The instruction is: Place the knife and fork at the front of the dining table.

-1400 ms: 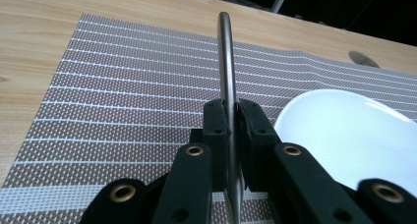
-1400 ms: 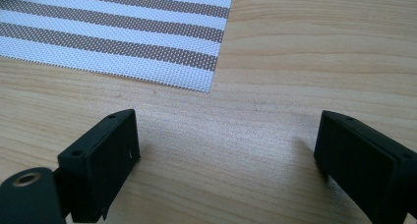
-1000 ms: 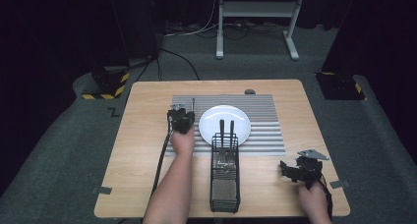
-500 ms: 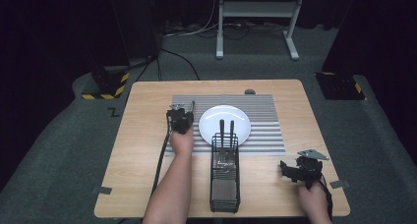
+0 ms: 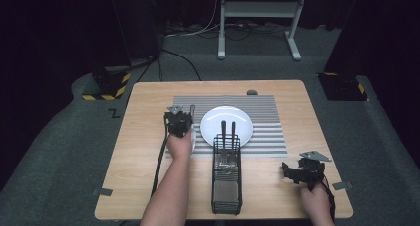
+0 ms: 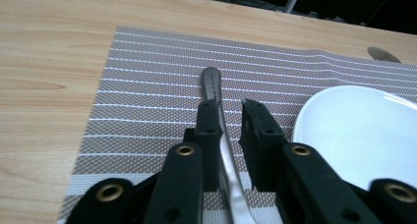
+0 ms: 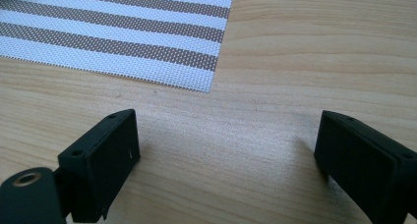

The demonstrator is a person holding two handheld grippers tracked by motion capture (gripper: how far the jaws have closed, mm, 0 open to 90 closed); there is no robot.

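Two black jaws of the left gripper (image 6: 230,107) are standing just apart now. They have just been opening, and the metal utensil (image 6: 215,89) is lying between them. Its handle is running forward past the tips, hugging the jaw on the left of the left gripper view, with a clear gap to the other jaw. So the grip is looking released, and the piece is resting on the striped placemat (image 6: 147,96).

The white plate (image 6: 364,130) is sitting just beyond the right-hand jaw, close but apart from the utensil.

The step in hand appears to be setting the utensil down beside the plate, and it is looking nearly done. To finish it well, the person should be widening the jaws further before pulling away, since that near-side pad is touching the handle or nearly so, and could drag it askew. Lifting straight up, not sideways, would be the safest way of keeping the handle parallel to the plate's edge.

The right gripper (image 7: 226,150) is waiting with its jaws spread wide and nothing between them. It is hovering over bare table (image 7: 295,62), and a corner of the placemat is lying ahead of its left-hand jaw. In the high view, the wire caddy (image 5: 226,181) is standing between the two hands.
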